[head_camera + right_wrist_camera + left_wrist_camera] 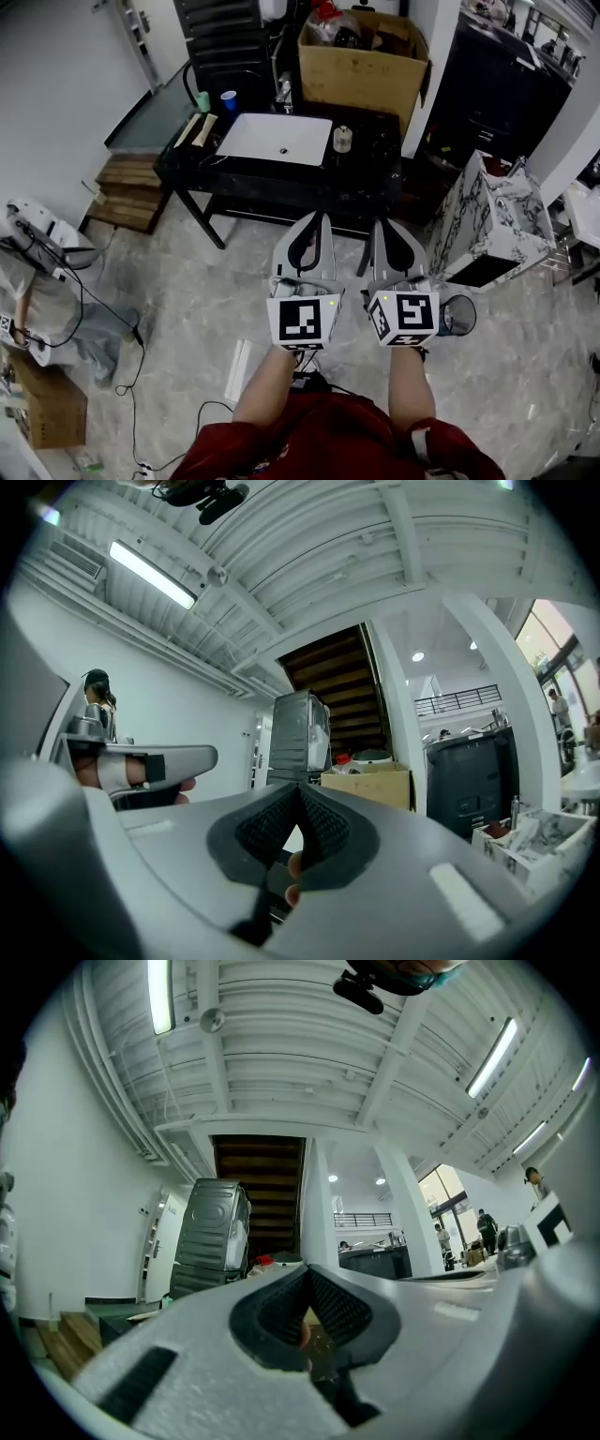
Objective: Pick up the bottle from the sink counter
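The worktop (370, 178) stands at 12 o'clock from the two grippers, well apart from them. A basin (281, 138) is set in its middle. The bottle (343, 139) stands on the worktop at the basin's 3 o'clock, just beside it, and a cup (229, 98) at its 10 o'clock. A cardboard box (361, 70) sits behind at 1 o'clock. Wooden steps (127, 187) lie on the floor at the worktop's 8 o'clock.

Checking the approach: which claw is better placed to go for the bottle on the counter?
Left, narrowly. The bottle stands right of the basin, almost between both; the left claw lies slightly nearer than the right claw. Both are shut, far off.
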`<action>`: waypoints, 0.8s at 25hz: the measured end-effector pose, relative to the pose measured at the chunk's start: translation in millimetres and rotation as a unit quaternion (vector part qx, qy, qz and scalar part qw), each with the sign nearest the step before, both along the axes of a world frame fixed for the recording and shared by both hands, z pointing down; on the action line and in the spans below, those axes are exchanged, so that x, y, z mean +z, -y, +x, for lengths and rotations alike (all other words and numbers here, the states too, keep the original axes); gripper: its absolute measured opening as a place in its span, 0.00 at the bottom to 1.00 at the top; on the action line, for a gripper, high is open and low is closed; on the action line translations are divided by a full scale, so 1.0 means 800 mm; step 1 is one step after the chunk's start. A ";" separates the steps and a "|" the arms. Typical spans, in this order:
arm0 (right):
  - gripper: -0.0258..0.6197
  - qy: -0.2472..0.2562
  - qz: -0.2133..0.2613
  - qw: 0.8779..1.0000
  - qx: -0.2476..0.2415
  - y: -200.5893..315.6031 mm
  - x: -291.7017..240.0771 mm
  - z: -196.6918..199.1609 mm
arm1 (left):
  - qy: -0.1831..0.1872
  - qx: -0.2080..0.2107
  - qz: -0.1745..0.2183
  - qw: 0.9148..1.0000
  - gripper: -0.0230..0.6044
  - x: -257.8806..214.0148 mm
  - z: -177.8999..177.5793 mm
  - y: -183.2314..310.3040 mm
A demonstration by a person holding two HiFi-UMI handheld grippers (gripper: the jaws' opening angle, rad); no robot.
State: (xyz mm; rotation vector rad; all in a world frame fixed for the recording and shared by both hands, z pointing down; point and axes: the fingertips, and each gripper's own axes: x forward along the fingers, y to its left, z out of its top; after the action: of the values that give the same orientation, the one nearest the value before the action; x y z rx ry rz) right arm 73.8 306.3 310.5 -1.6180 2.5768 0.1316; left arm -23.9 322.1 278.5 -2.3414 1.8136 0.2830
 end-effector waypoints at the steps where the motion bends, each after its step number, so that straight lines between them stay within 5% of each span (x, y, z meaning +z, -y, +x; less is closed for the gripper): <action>1: 0.04 0.000 -0.001 1.000 0.002 0.008 0.001 -0.007 | 0.001 0.001 -0.003 1.000 0.04 0.002 -0.007 0.008; 9: 0.04 -0.006 0.004 1.000 0.021 0.062 -0.005 -0.050 | -0.003 0.015 0.004 1.000 0.04 -0.003 -0.055 0.065; 20: 0.04 0.007 -0.001 0.999 0.042 0.111 -0.001 -0.052 | 0.000 0.039 -0.001 0.999 0.04 0.004 -0.059 0.117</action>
State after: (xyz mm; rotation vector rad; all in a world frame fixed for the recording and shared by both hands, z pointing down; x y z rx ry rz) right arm 31.9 217.5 309.8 -1.7214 2.5001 0.1235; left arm -71.4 228.3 281.5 -2.4173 1.7265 0.2912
